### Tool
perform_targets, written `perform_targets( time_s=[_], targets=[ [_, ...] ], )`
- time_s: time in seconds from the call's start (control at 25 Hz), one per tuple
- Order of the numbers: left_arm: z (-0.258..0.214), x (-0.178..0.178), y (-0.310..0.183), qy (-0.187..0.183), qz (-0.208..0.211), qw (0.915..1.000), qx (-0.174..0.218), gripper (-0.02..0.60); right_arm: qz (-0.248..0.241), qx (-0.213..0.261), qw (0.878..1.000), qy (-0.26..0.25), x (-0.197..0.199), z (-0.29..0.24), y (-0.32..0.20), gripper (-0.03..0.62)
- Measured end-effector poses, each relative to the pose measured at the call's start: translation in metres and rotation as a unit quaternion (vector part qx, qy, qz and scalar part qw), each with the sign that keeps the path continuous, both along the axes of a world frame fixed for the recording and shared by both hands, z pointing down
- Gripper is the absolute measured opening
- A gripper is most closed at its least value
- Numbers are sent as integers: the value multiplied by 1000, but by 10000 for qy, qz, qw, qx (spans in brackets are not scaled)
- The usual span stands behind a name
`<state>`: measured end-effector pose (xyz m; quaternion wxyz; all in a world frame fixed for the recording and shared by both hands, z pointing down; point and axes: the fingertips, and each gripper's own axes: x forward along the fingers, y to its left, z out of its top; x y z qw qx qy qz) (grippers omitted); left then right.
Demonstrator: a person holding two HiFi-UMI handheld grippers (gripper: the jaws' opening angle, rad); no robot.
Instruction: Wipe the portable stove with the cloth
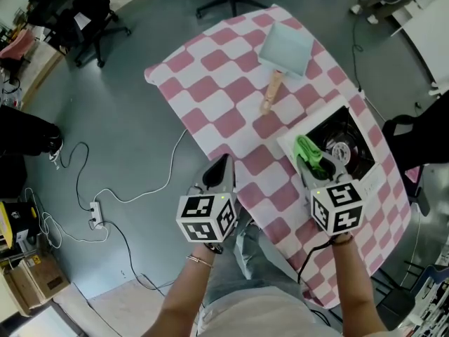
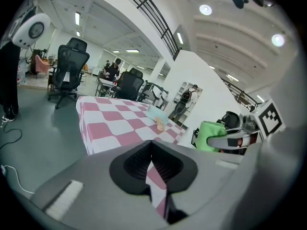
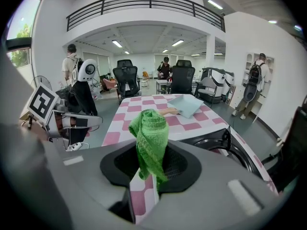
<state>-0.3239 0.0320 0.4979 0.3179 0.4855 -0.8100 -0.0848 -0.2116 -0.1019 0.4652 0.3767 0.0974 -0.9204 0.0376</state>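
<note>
Our right gripper (image 1: 313, 166) sits closest, clenched on the green cloth (image 3: 149, 138), which bunches upright out of its jaws. Just ahead of it and a little to its right lies the portable stove (image 1: 354, 133), black top and burner exposed. We judge the wipe not yet begun (the cloth seems clear of the surface), so we should lower the wad flat, press lightly, and sweep around the burner without snagging the pan supports. Our left gripper (image 1: 219, 173), off to the side, is closed on nothing.
</note>
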Motion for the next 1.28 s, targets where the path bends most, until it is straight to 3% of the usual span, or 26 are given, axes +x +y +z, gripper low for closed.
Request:
perform_targets(
  time_s=[1.28],
  targets=[
    [-6, 46, 2, -51, 384, 9992, -29, 0, 423, -2, 9989, 217, 74, 8, 7, 104]
  ],
)
